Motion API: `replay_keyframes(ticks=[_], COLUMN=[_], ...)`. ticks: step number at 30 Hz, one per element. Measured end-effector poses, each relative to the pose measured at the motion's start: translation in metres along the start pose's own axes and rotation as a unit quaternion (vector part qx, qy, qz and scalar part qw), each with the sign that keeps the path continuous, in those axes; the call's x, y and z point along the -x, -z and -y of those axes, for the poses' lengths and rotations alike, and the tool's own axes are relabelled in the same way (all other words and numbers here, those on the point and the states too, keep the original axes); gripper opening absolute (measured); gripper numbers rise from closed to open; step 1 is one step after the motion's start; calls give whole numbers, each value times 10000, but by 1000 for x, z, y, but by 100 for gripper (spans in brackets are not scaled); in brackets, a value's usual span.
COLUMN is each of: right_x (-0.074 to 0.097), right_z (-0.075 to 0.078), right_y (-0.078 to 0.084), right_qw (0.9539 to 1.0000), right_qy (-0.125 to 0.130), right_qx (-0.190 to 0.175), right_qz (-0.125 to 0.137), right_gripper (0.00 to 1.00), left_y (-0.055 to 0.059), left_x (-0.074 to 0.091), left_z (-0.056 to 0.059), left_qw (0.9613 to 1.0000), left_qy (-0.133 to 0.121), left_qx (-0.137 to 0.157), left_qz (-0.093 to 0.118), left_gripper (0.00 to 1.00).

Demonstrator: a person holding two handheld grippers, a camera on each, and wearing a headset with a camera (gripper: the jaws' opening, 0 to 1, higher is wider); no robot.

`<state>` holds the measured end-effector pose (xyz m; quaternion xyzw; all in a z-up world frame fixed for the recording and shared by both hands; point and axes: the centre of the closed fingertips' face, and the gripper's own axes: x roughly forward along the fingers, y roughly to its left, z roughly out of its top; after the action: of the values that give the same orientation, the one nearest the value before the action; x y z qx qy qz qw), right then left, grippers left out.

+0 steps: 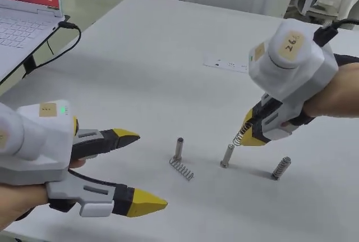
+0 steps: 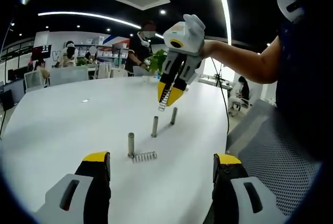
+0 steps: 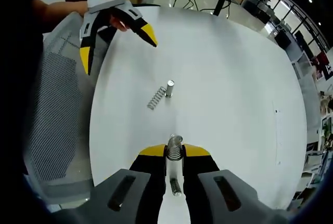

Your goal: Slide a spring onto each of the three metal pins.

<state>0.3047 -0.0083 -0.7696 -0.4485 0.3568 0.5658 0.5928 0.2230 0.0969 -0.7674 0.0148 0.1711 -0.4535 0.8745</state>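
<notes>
Three metal pins stand in a row on the white table [image 1: 140, 56]. The left pin [image 1: 179, 148] is bare, and a loose spring [image 1: 182, 169] lies at its foot. The middle pin [image 1: 227, 155] is bare too. A spring [image 1: 281, 167] sits over the right pin. My right gripper [image 1: 247, 138] hovers just above the middle pin, shut on another spring [image 1: 242, 134] that hangs tilted from its tips; this held spring [image 3: 175, 146] pokes out between the yellow pads. My left gripper [image 1: 143, 169] is open, near the front edge, left of the pins, with nothing between its fingers.
A laptop [image 1: 22, 6] with a black cable [image 1: 61, 45] sits at the table's far left. A small white strip [image 1: 224, 63] lies behind the pins. Chairs stand past the far edge. A grey mesh chair [image 2: 281, 146] is beside the table, and people sit in the background.
</notes>
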Motion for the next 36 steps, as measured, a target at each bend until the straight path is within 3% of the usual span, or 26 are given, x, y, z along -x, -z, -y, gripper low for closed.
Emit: replay_keyframes(ticks=[19, 36], right_x=[-17, -32], right_z=[9, 4], right_y=[7, 11], right_qw=[9997, 9990], right_qy=[-161, -272], right_qx=[10, 22], right_qz=[-181, -343], right_gripper=[9, 9], left_y=[2, 3], left_x=[2, 2], left_z=[-1, -1], left_qw=[10000, 10000], left_qy=[-41, -20], left_qx=[51, 34], left_qz=[14, -16], left_gripper=[75, 73])
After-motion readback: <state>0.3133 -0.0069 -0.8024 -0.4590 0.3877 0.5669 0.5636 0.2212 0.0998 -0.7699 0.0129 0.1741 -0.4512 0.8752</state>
